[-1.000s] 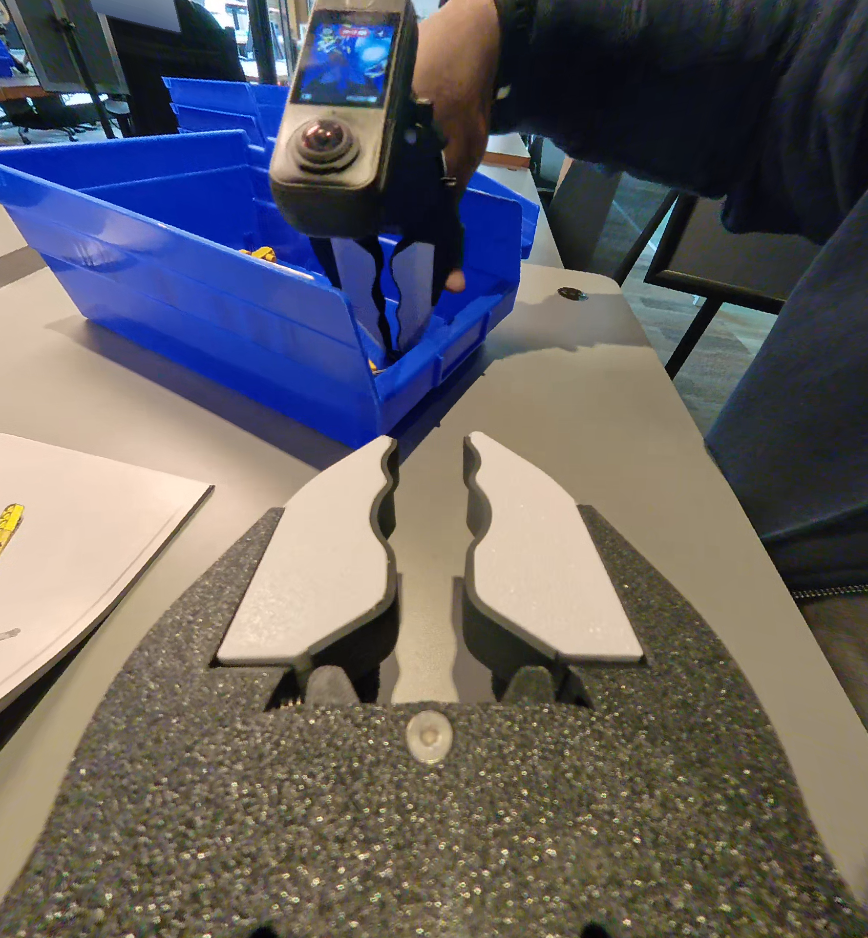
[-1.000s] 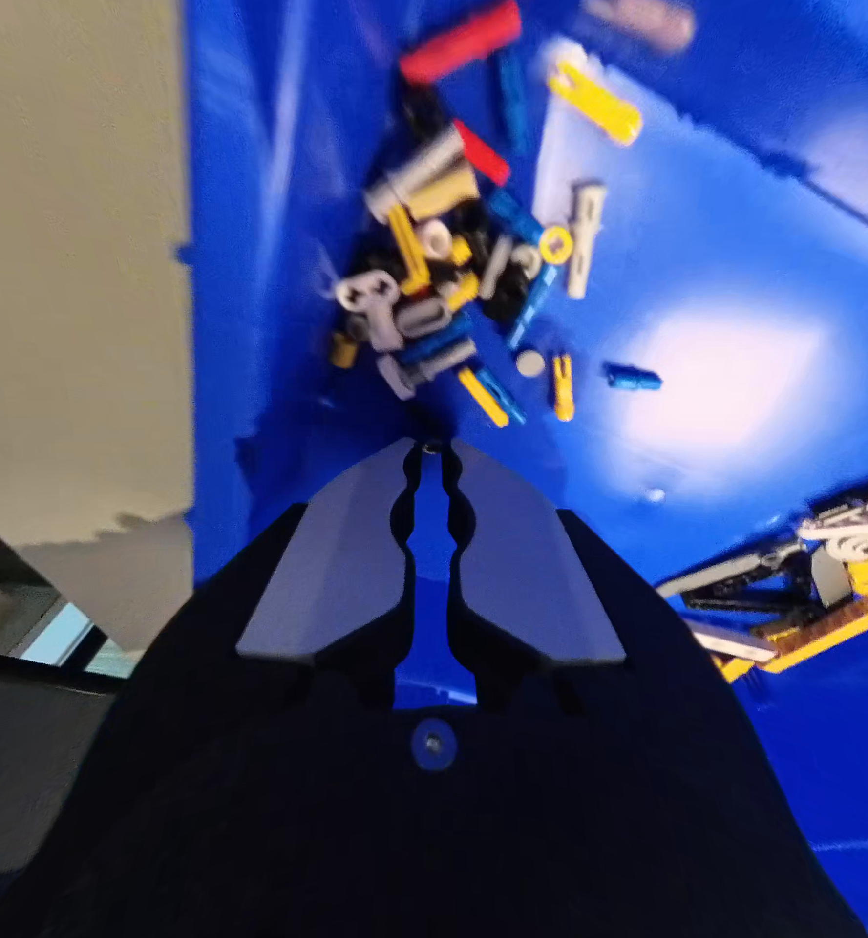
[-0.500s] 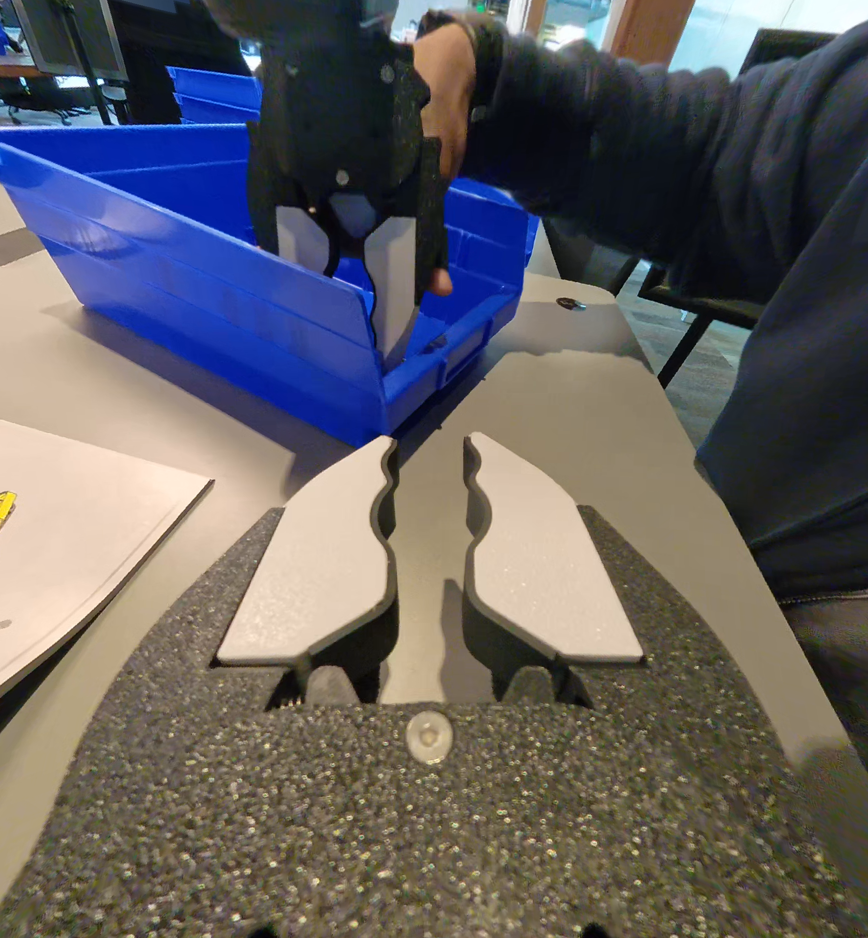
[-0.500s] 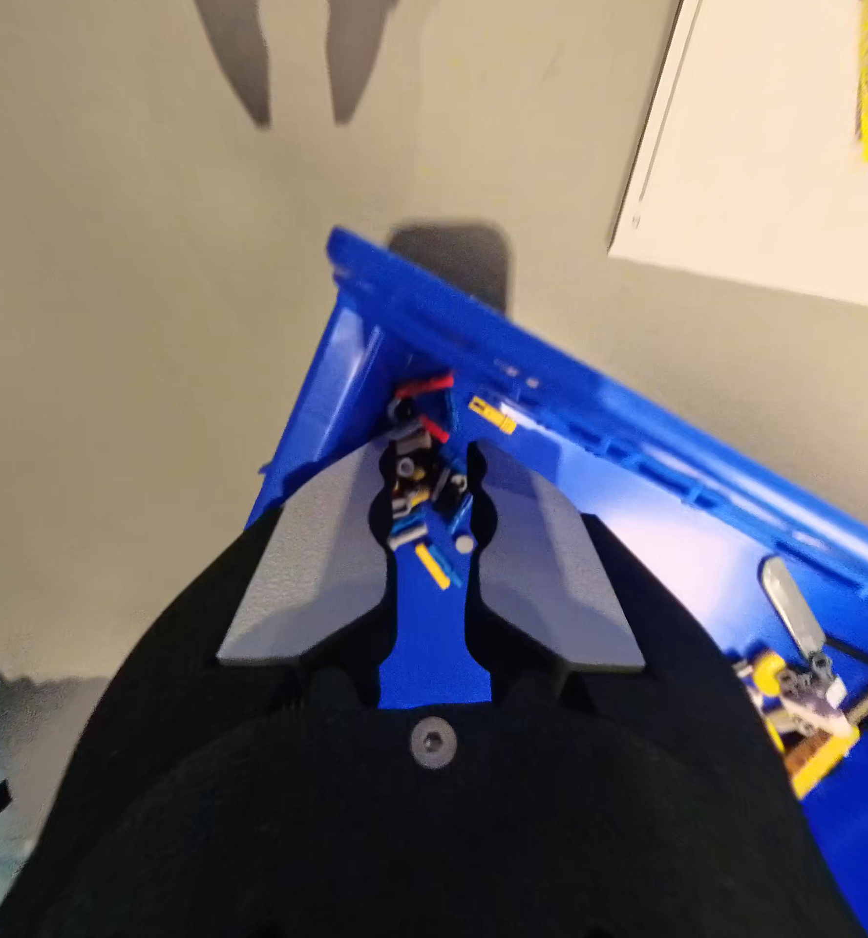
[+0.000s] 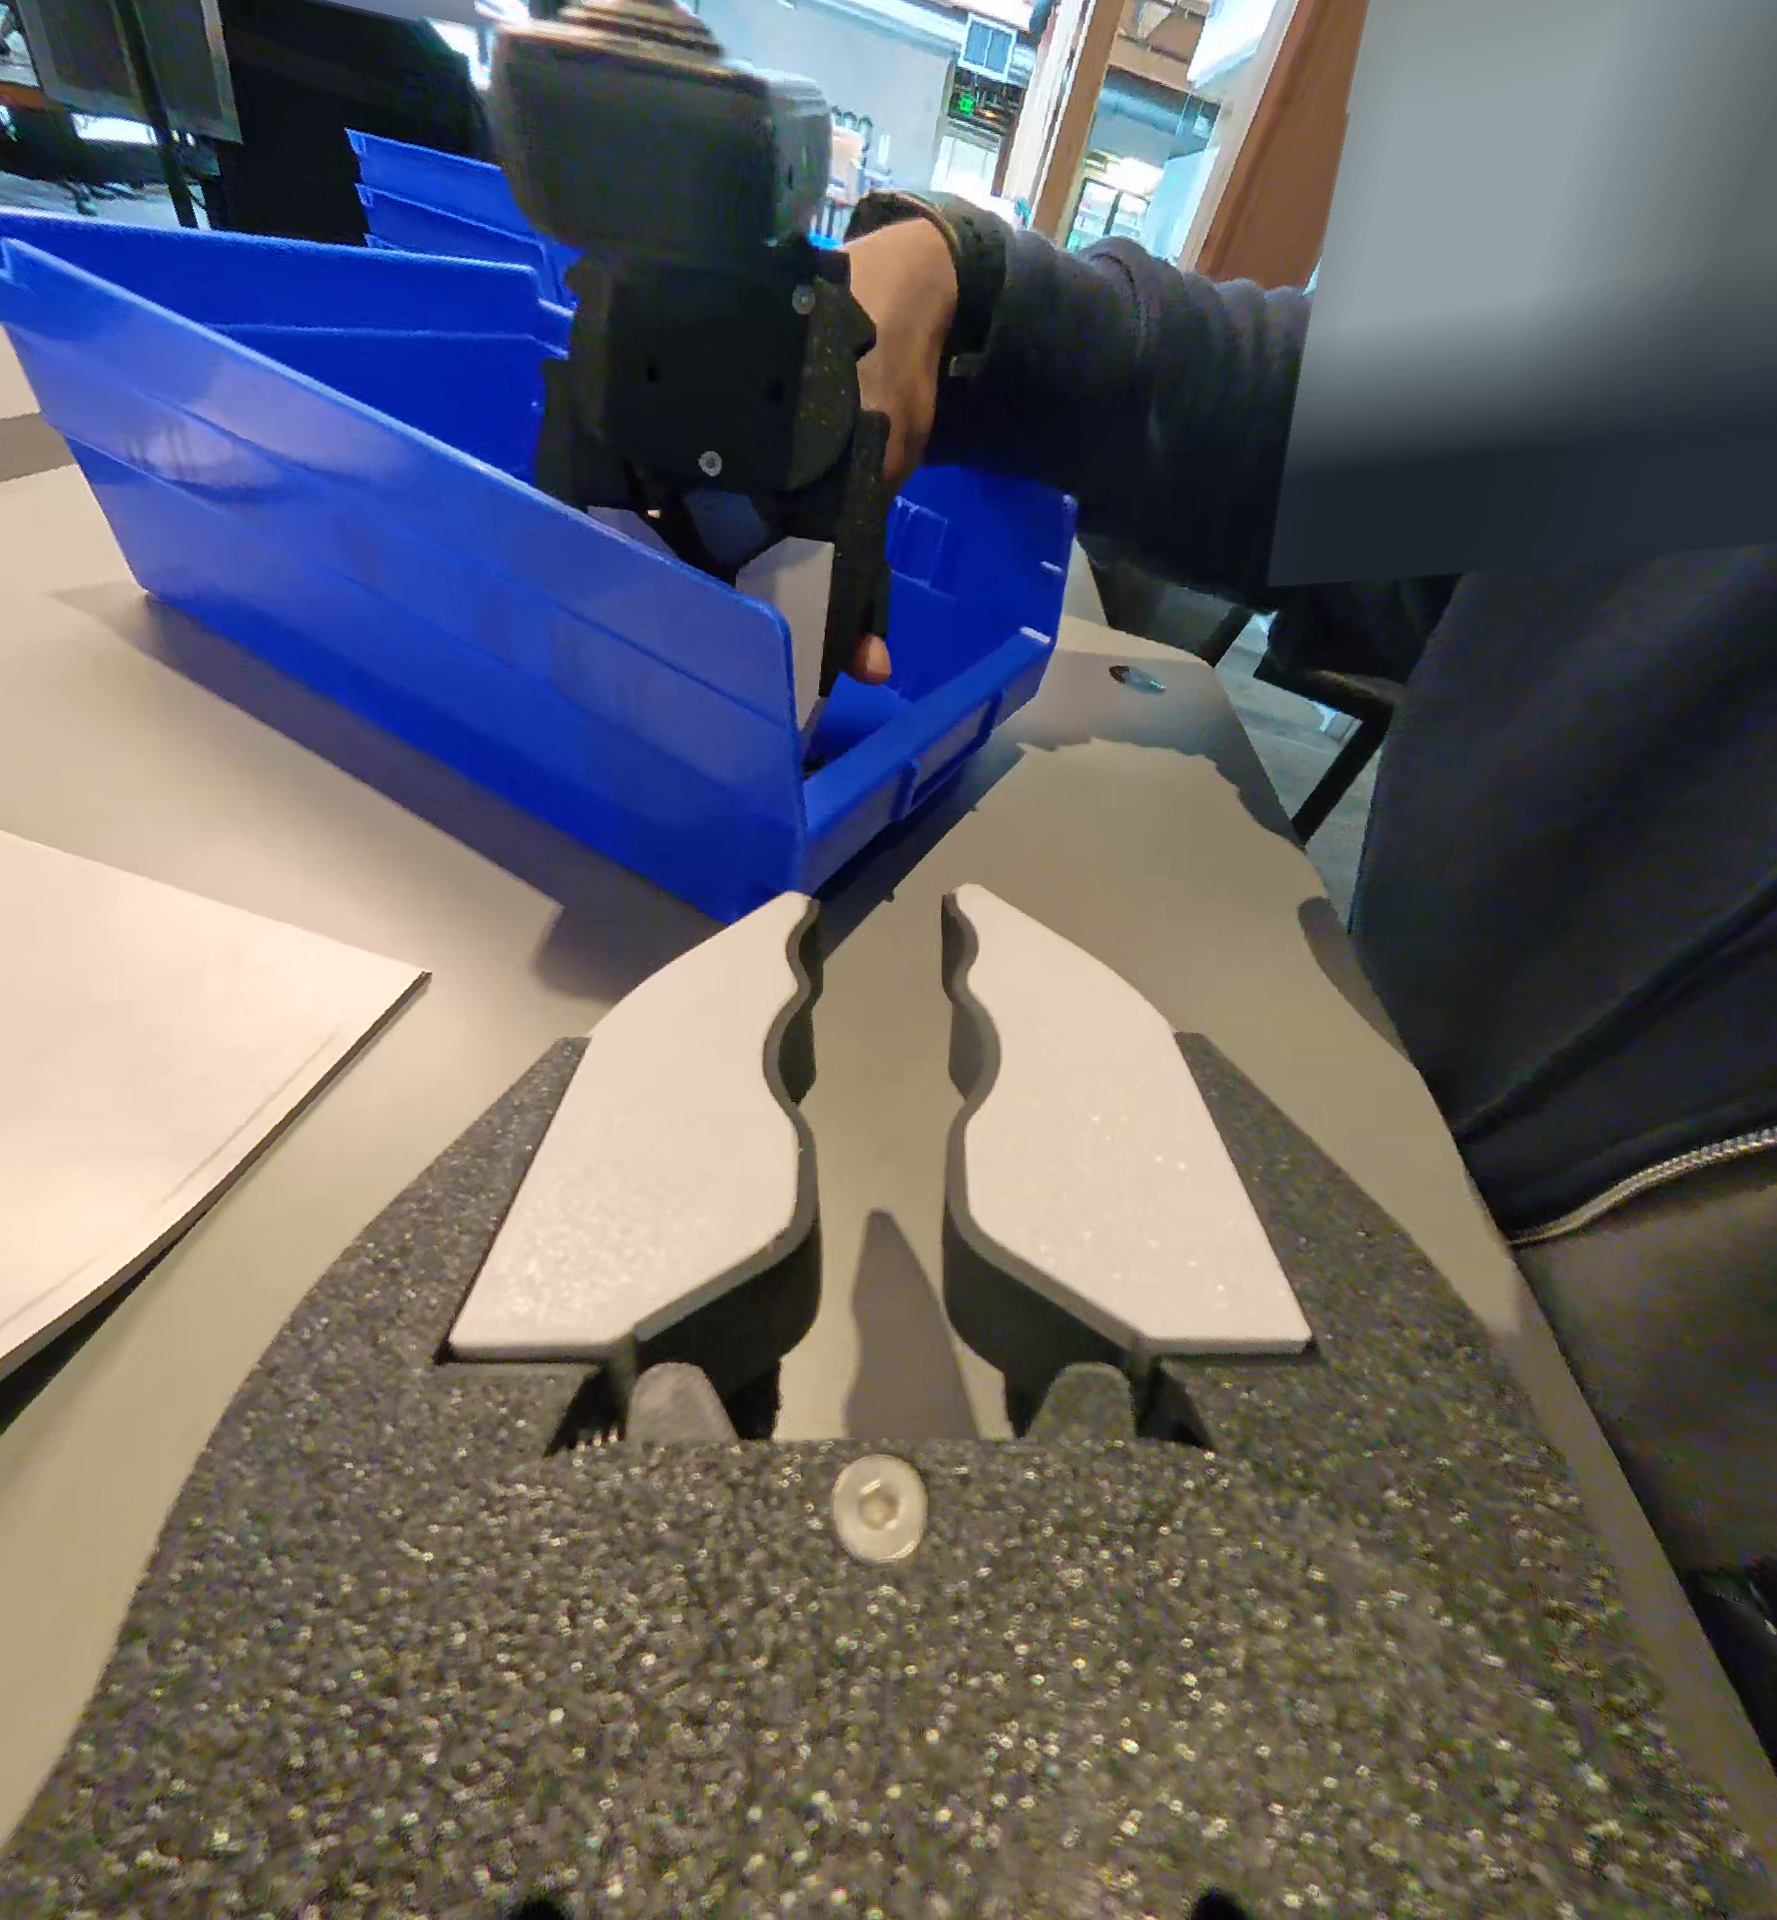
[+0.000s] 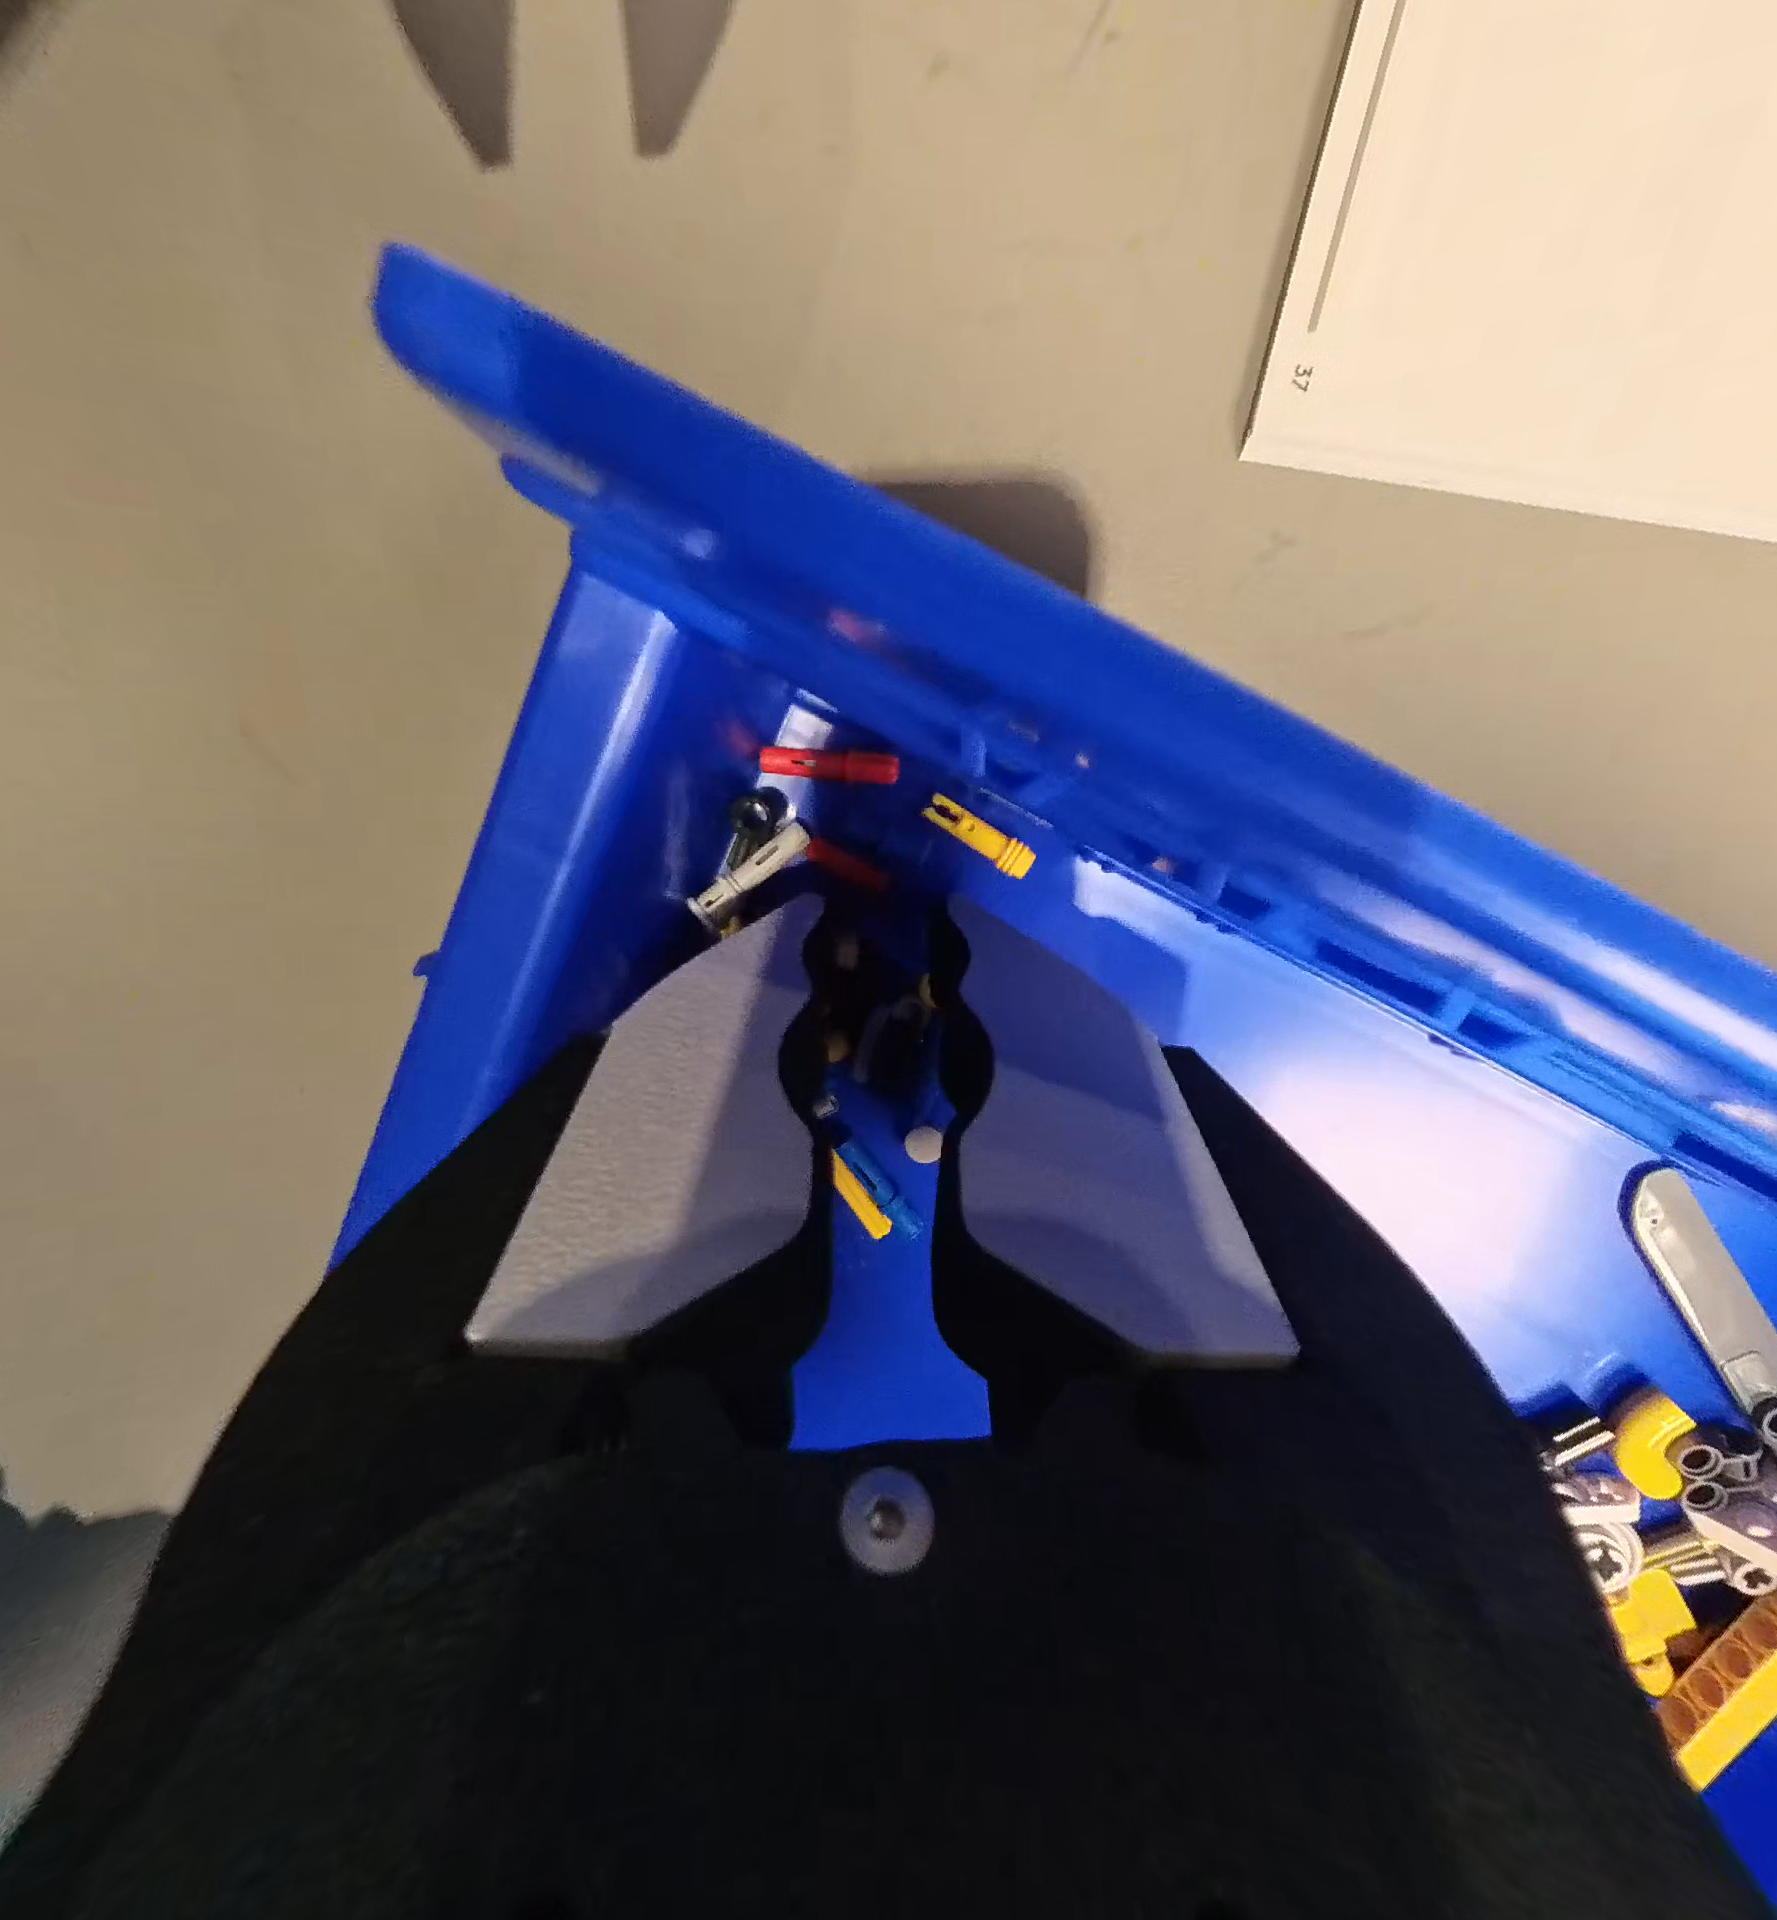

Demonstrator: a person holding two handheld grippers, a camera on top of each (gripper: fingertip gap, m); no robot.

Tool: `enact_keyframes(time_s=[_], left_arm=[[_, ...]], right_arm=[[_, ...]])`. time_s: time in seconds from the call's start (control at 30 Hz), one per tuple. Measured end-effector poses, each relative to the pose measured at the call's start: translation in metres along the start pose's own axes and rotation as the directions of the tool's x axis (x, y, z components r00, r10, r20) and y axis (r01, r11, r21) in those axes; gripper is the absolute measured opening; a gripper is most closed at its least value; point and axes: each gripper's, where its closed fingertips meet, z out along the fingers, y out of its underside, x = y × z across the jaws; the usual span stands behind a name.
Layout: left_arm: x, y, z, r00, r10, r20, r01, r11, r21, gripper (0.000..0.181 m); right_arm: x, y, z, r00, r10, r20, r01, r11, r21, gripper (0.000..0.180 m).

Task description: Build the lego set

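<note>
A blue bin stands on the grey table. In the right wrist view the bin holds a pile of small loose lego pins in its corner, among them a red pin and a yellow pin. A partly built yellow and grey lego model lies at the bin's right. My right gripper is open over the pin pile, holding nothing. It also shows in the left wrist view, reaching into the bin. My left gripper is open and empty over the table.
A white instruction booklet lies on the table at left, and shows in the right wrist view. A person's dark sleeve and body fill the right side. More blue bins stand behind. Spacing between my two grippers at the tips: around 15 centimetres.
My right gripper opened, rose and tilted back from close over the pins, then dipped lower into the bin's corner. My left gripper stayed still and open.
</note>
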Motion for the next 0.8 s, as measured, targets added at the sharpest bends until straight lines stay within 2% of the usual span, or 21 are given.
enact_keyframes(time_s=[0.13,0.3,0.8], left_arm=[[-0.001,-0.001,-0.001,1.0,-0.021,-0.011,0.021,1.0,0.009,0.021],[-0.001,-0.001,-0.001,0.999,-0.03,-0.022,0.031,1.0,0.008,0.02],[-0.001,-0.003,-0.003,0.999,-0.036,-0.026,0.037,0.999,0.023,0.02]], right_arm=[[-0.002,-0.007,-0.005,0.999,-0.049,-0.006,0.049,0.997,0.052,0.015],[-0.016,-0.01,-0.009,0.981,-0.191,0.044,0.186,0.977,0.103,0.015],[-0.008,-0.003,0.003,0.975,-0.217,0.051,0.216,0.976,0.03,0.009]])
